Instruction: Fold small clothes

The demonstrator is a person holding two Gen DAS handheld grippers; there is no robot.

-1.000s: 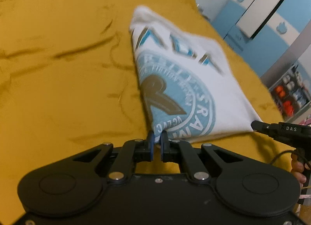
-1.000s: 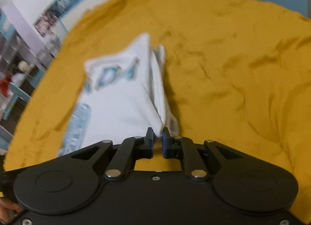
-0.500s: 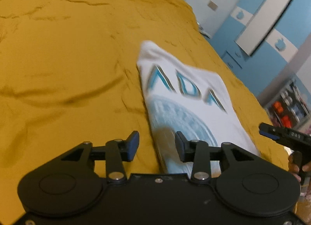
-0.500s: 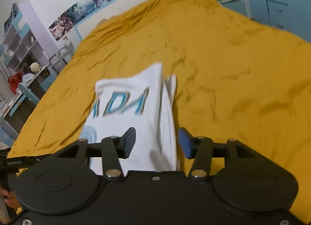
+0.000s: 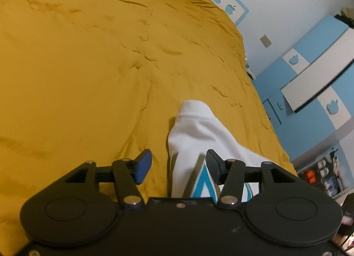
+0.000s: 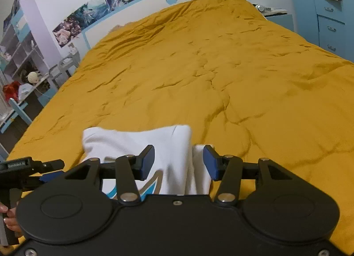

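Now both let go: left gripper (image 5: 178, 166) wide, right gripper (image 6: 178, 161) wide. Shirt (image 6: 141, 145) folded on bed (image 6: 221, 67). Bump could mess fold.

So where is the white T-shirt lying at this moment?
The white T-shirt lies folded on the yellow bedspread, near the foot of the bed. In both wrist views it sits low in the picture, just ahead of the open right tongs and left tongs.
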